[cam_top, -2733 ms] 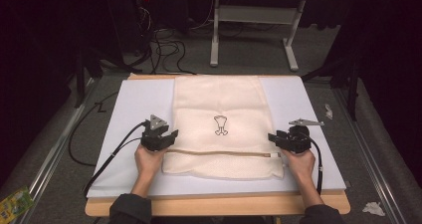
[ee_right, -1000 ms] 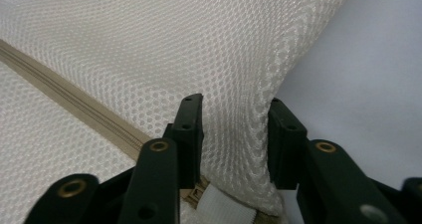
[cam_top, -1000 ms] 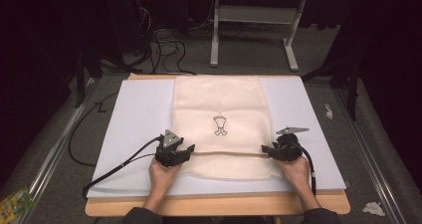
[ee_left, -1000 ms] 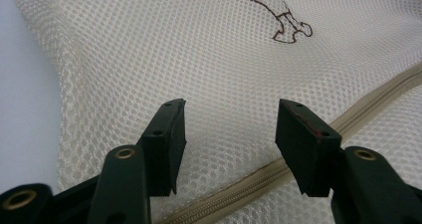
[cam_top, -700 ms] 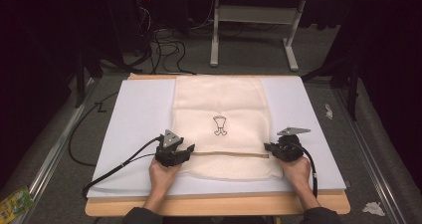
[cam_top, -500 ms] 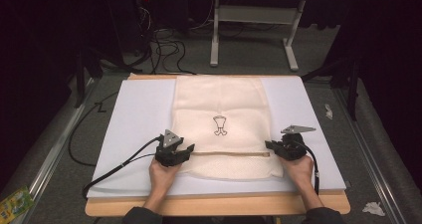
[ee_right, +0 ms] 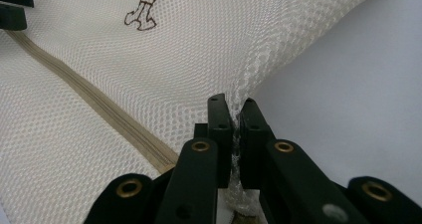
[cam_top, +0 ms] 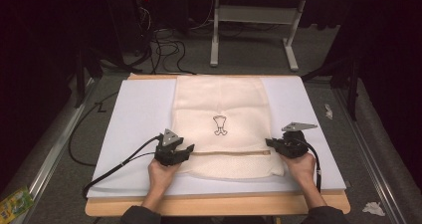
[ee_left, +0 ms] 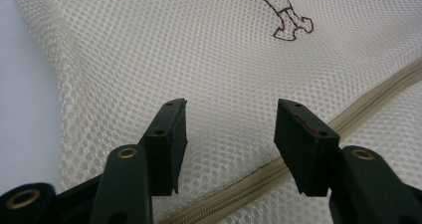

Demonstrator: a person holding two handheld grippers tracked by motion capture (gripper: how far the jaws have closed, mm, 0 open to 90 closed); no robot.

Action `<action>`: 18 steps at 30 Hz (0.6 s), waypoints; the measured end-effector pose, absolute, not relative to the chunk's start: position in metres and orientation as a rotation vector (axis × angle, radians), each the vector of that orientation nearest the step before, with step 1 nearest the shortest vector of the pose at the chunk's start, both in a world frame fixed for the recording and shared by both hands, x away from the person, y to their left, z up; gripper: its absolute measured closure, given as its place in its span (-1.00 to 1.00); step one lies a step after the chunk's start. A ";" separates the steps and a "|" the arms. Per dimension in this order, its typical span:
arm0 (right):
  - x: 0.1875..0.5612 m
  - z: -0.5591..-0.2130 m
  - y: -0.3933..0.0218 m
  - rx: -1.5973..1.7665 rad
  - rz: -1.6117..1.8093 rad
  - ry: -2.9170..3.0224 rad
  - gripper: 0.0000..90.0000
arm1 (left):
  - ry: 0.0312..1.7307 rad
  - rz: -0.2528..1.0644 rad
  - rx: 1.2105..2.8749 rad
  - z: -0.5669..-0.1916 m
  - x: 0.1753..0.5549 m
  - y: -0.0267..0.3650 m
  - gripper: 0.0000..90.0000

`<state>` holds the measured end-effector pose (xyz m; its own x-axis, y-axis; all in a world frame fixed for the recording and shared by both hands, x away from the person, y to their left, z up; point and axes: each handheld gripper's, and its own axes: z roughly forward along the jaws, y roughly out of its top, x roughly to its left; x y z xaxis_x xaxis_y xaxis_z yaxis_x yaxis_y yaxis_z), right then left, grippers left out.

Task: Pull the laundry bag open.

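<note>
A cream mesh bag point(cam_top: 219, 99) lies flat on a white board point(cam_top: 134, 114), with a brown stitched figure point(cam_top: 219, 124) at its middle and a tan zipper point(cam_top: 229, 153) running across its near part. My left gripper point(cam_top: 186, 151) hovers over the bag's left side; in the left gripper view its jaws point(ee_left: 231, 119) stand apart over the mesh, just above the zipper point(ee_left: 368, 104), with nothing pinched. My right gripper point(cam_top: 271, 143) is at the bag's right edge. In the right gripper view it point(ee_right: 232, 107) is shut on a bunched fold of mesh point(ee_right: 249, 79) beside the zipper's end point(ee_right: 99, 107).
The white board rests on a wooden table point(cam_top: 214, 205) whose front edge is close to the person's forearms. Dark cables point(cam_top: 164, 45) and a white desk frame point(cam_top: 249, 30) stand on the floor beyond. A crumpled paper point(cam_top: 372, 208) and a green packet point(cam_top: 12, 206) lie on the floor.
Both hands came nearer and inward to the zipper line since the earliest frame. Within the last second the right gripper shifted slightly at the bag's right edge; the left stayed put.
</note>
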<state>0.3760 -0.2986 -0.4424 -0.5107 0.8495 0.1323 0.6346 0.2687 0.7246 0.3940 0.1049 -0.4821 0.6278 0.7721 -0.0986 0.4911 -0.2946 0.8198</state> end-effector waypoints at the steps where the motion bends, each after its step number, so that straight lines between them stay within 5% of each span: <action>1: 0.376 -0.442 -0.299 1.366 1.085 2.260 0.96 | 0.995 0.398 1.963 -0.481 0.394 0.105 0.05; 18: 0.375 -0.426 -0.293 1.320 1.109 2.258 0.96 | 0.912 0.354 1.986 -0.463 0.386 0.088 0.05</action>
